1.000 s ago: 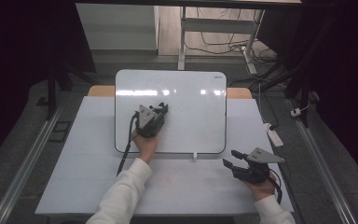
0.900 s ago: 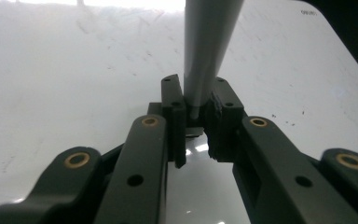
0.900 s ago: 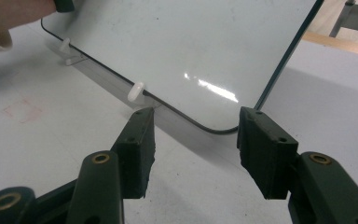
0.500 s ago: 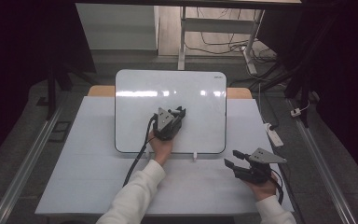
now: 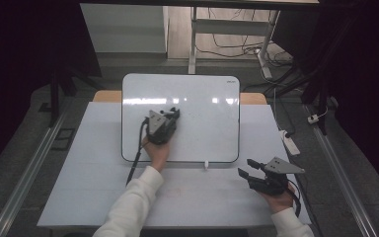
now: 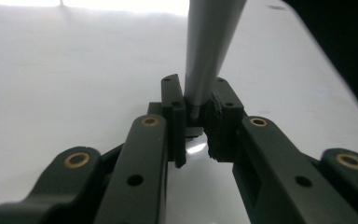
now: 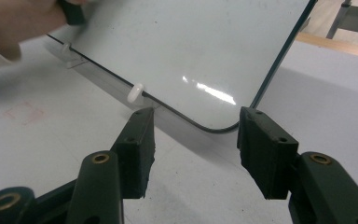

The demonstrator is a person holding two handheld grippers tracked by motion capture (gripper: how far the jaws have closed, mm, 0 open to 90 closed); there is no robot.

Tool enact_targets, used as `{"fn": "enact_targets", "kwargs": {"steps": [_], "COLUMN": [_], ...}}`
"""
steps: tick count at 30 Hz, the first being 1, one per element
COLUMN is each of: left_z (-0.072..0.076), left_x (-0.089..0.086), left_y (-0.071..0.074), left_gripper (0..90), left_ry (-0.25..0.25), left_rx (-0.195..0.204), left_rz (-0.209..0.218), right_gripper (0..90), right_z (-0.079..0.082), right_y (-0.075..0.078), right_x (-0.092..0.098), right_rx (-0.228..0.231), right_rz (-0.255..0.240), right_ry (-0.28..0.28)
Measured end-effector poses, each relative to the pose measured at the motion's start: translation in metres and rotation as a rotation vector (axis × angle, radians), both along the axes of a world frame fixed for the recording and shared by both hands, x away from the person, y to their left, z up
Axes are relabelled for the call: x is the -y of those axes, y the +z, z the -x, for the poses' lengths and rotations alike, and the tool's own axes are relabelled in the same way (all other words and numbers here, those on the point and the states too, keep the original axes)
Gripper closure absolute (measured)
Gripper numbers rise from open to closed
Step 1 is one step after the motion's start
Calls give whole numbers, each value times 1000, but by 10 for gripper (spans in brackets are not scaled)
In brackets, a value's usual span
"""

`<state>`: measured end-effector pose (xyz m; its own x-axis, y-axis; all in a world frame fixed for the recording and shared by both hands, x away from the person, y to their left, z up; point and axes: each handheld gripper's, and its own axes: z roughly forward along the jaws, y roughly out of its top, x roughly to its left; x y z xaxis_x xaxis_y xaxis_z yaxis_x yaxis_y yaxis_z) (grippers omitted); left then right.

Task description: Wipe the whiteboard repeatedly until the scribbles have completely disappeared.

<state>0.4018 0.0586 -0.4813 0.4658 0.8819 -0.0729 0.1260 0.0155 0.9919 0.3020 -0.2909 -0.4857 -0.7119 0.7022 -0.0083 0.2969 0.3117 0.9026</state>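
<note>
While it stays clamped between the closed jaws of the left gripper [image 5: 173, 114], the slim grey tapered rod, probably a marker or stylus [image 6: 209, 51], has travelled across the white rounded-corner whiteboard [image 5: 202, 98]: in the high view one second ago the left gripper sits over the left half of the board, half a second ago it lies nearer the middle, and now it stands left of centre again. This to-and-fro suggests a stroke of writing or wiping in progress on the board, not a finished one.

In the left gripper view the rod rises from between the two black jaws at the frame's centre to the top edge, widening upward, with a smooth matt grey surface; its lower end is hidden between the pads, so which end meets the board cannot be told. No clear mark appears on the glossy surface around it, only the glare of a lamp along the top.

The whiteboard occupies the middle of the high view, propped on the pale grey tabletop [image 5: 79, 197], with a small white clip [image 5: 206, 164] at its lower edge.

The right gripper [image 5: 246, 175], at the lower right of the high view, rests on the tabletop apart from the board, unmoved across the three high views. In the right gripper view [image 7: 193, 154] its jaws stand apart with nothing between them, pointing at the board's rounded corner.
</note>
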Motion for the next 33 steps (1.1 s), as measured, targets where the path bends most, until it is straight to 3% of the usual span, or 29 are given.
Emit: {"fn": "enact_targets", "kwargs": {"steps": [4,6,9,12,16,19,26,29,33], "left_z": [-6,-5,-7,-9,-1,4,2,3,17], "left_x": [40,47,31,-3,-30,-24,28,23,0], "left_y": [1,1,4,9,5,0,-1,0,5], "left_gripper": [784,784,784,784,784,783,784,784,784], "left_ry": [-73,-79,-53,13,52,38,-85,-104,-141], "left_rx": [-3,3,2,-6,-12,-13,-23,-47,-85], "left_rz": [-9,-28,-20,17,14,12,-41,-56,-67], "right_gripper": [459,459,459,459,459,459,458,459,459], "right_z": [-1,0,0,0,1,1,1,1,1], "right_y": [-1,-1,0,-1,0,0,1,1,2], "right_x": [1,2,4,5,3,0,0,2,3], "right_rx": [-6,-4,-4,-3,-2,0,1,4,6], "right_rz": [0,-4,-11,-11,-8,-5,-6,-12,-19], "right_ry": [1,0,-4,-6,-1,3,-1,-6,-10]}}
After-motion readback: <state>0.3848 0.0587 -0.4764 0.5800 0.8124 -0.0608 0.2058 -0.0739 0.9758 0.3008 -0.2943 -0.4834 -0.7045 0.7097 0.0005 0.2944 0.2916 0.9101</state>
